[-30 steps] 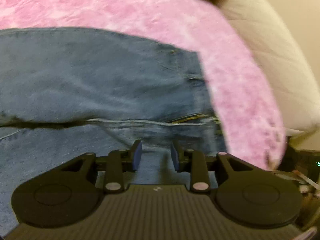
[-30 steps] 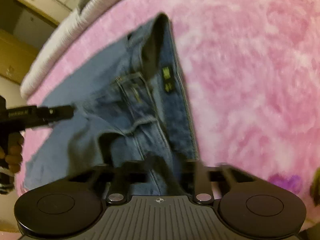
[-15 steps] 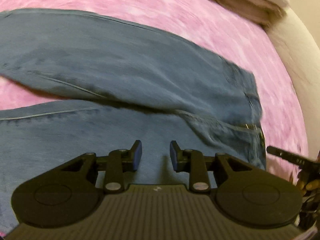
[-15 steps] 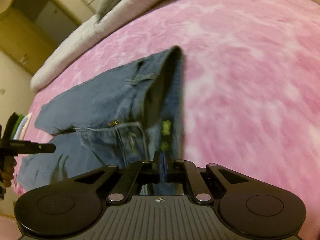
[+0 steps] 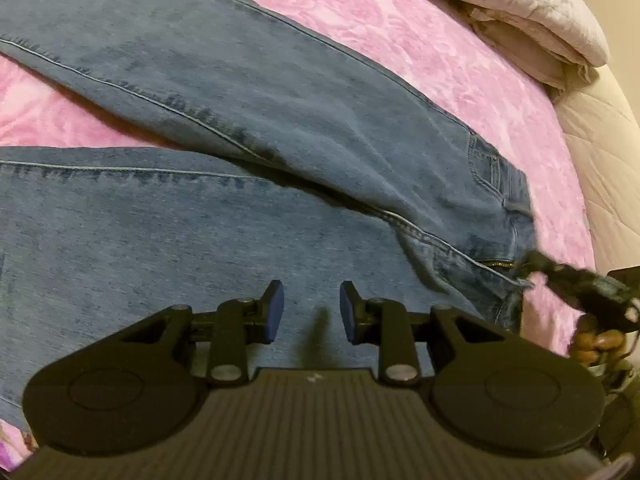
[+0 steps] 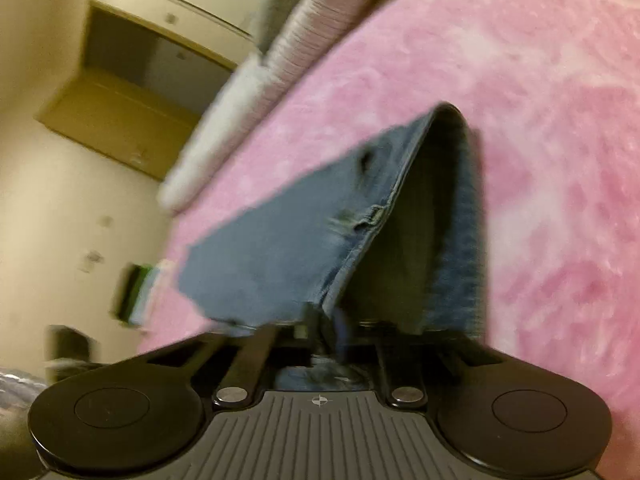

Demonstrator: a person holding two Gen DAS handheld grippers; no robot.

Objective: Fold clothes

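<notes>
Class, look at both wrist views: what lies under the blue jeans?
Under the jeans lies a pink blanket, showing all around them and between the legs. What the denim itself covers, and anything beneath the blanket, stays hidden.

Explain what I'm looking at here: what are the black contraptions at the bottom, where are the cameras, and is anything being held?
Each picture comes from a camera on a hand-held two-finger tool, looking along its fingers. There is no robot; a person carries one in each hand. In the left view, the left tool is open over blue jeans spread on a pink blanket, holding nothing. At its right edge is the right tool. In the blurred right view, that tool is shut on the jeans' waistband, lifting it.
</notes>
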